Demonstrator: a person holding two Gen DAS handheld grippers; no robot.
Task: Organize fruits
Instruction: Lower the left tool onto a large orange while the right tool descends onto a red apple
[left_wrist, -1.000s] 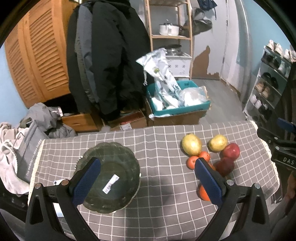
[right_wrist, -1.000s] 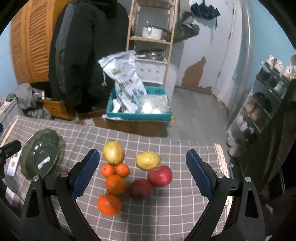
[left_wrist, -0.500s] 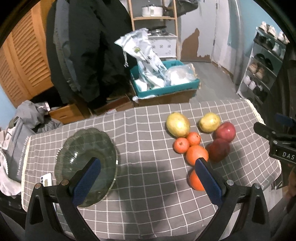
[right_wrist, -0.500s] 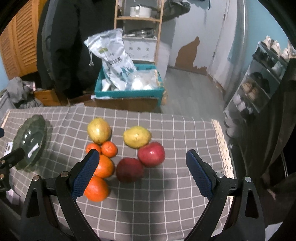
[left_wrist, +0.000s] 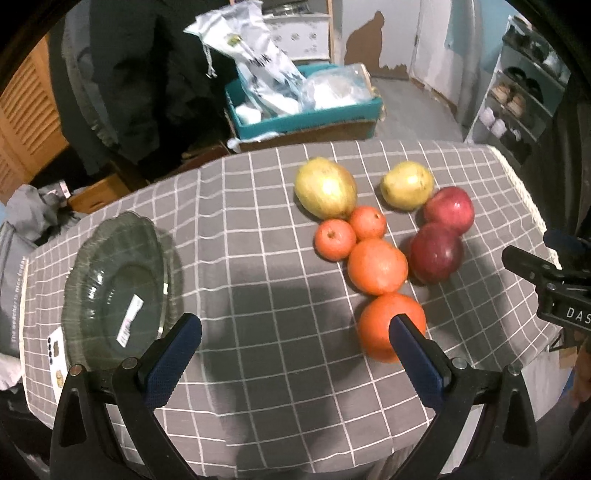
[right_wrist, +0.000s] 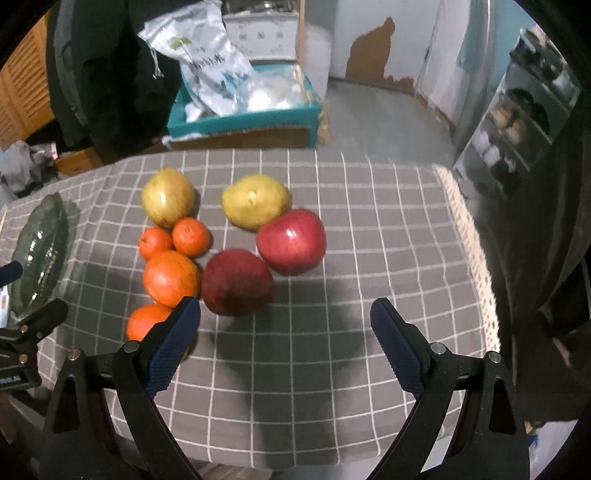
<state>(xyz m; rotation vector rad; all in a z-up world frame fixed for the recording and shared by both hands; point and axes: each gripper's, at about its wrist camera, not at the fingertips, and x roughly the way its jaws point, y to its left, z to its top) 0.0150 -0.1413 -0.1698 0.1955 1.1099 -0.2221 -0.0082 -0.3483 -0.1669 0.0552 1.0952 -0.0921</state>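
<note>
Left wrist view: left gripper (left_wrist: 295, 350) gapes wide, empty, between the green plate (left_wrist: 88, 258) at left and clustered fruits (left_wrist: 376, 266) right, poised for transfers. Right wrist view: right gripper (right_wrist: 284, 332), equally spread and empty, faces the dark apple (right_wrist: 236, 282), likely first pick.

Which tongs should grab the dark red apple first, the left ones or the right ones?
Probably the right tongs. They are open, and the dark red apple lies just ahead of their gap. The left tongs are open too, but they face bare cloth between the glass dish and the oranges.
</note>
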